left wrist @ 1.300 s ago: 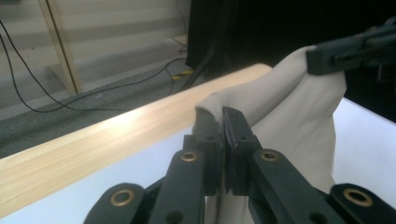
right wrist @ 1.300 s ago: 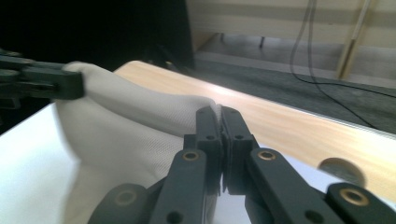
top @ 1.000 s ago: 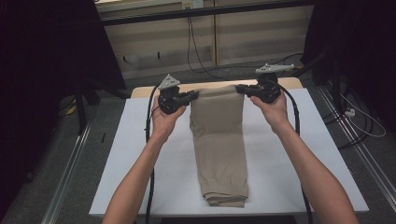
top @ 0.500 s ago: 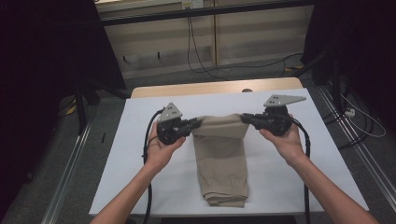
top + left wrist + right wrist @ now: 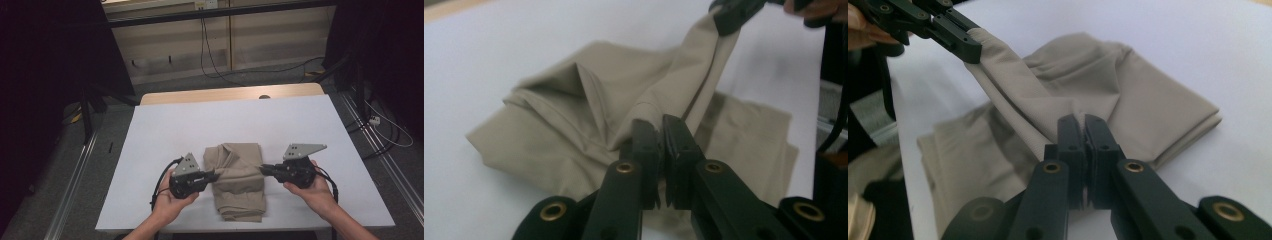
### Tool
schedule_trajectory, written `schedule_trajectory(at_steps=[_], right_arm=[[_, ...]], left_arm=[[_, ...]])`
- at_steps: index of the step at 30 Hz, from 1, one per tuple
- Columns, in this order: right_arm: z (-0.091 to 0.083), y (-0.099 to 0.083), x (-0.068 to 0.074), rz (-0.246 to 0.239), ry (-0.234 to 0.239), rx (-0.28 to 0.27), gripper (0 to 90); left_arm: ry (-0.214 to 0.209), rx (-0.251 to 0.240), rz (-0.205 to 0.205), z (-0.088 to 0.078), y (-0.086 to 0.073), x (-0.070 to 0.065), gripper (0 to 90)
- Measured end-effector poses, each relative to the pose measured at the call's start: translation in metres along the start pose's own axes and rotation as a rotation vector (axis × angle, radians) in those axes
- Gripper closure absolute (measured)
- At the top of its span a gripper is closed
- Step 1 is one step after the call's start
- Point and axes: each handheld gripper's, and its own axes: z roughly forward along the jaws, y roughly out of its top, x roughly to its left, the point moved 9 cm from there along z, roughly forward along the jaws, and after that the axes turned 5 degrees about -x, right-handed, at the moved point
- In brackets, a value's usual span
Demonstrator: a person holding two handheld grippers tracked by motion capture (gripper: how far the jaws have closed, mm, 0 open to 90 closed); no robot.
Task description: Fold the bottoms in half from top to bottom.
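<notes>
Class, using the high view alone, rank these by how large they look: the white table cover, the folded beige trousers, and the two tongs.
1. White table cover, largest by far.
2. Beige trousers.
3. Left tongs and right tongs: they look about alike, so no ranking between them.

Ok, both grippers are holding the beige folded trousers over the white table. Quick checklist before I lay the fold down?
1. Left gripper shut on the beige folded trousers: ok.
2. Right gripper shut on the same edge: ok.
3. Held edge taut between the jaws: ok.
4. Lower layer flat on the white table: ok.
5. Fold square with the lower layer: cannot tell.
6. Upper layer smooth: not ok, creased.
</notes>
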Motion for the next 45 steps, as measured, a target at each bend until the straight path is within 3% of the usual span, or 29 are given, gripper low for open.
schedule_trajectory(at_steps=[5, 9, 11, 16, 19, 20, 22, 25, 27, 28, 30, 31, 32, 34, 36, 37, 42, 45], right_arm=[[-0.006, -0.021, 0.017, -0.030, 0.011, 0.041, 87.3], [-0.011, -0.036, 0.034, -0.023, 0.045, 0.070, 86.7], [-0.012, -0.045, 0.042, -0.020, 0.056, 0.094, 86.1], [-0.016, -0.062, 0.054, -0.015, 0.053, 0.137, 77.2], [-0.019, -0.071, 0.058, -0.010, 0.063, 0.170, 74.6], [-0.021, -0.072, 0.059, -0.005, 0.069, 0.171, 74.5], [-0.023, -0.074, 0.059, -0.014, 0.063, 0.169, 77.8], [-0.022, -0.076, 0.059, -0.017, 0.068, 0.178, 79.3], [-0.020, -0.078, 0.060, -0.016, 0.070, 0.183, 79.4], [-0.020, -0.079, 0.060, -0.017, 0.068, 0.187, 79.9], [-0.020, -0.081, 0.061, -0.018, 0.069, 0.191, 80.7], [-0.020, -0.081, 0.061, -0.009, 0.073, 0.189, 81.4], [-0.020, -0.082, 0.061, -0.010, 0.077, 0.192, 81.4], [-0.021, -0.083, 0.062, -0.011, 0.076, 0.198, 81.3], [-0.022, -0.084, 0.064, -0.023, 0.075, 0.201, 80.8], [-0.022, -0.084, 0.064, -0.020, 0.074, 0.196, 79.8], [-0.026, -0.078, 0.062, 0.003, 0.067, 0.159, 58.4], [-0.031, -0.068, 0.052, 0.016, 0.021, 0.092, 48.9]], left_arm=[[-0.049, 0.037, 0.000, -0.004, -0.017, -0.025, 85.6], [-0.075, 0.069, 0.006, -0.009, -0.034, -0.042, 85.3], [-0.092, 0.102, 0.032, -0.010, -0.044, -0.050, 84.1], [-0.146, 0.107, 0.040, -0.019, -0.047, -0.065, 69.3], [-0.144, 0.071, 0.016, -0.020, -0.040, -0.062, 62.4], [-0.127, 0.053, 0.016, -0.020, -0.036, -0.059, 62.3], [-0.103, 0.011, -0.032, -0.020, -0.026, -0.050, 58.3], [-0.055, -0.031, -0.039, -0.016, -0.015, -0.041, 56.7], [-0.038, 0.009, -0.013, -0.008, -0.016, -0.042, 52.4], [-0.050, 0.035, 0.021, -0.002, -0.020, -0.045, 59.0], [-0.096, 0.123, 0.010, 0.006, -0.036, -0.053, 71.6], [-0.106, 0.148, 0.011, 0.008, -0.042, -0.058, 85.1], [-0.111, 0.168, 0.033, 0.007, -0.046, -0.061, 86.9], [-0.119, 0.180, 0.039, 0.002, -0.046, -0.066, 89.4], [-0.114, 0.182, 0.006, -0.002, -0.048, -0.067, 89.3], [-0.110, 0.184, 0.020, -0.005, -0.048, -0.066, 89.0], [-0.142, 0.155, -0.022, -0.011, -0.047, -0.065, 71.8], [-0.061, 0.106, -0.036, -0.017, -0.039, -0.046, 55.9]])
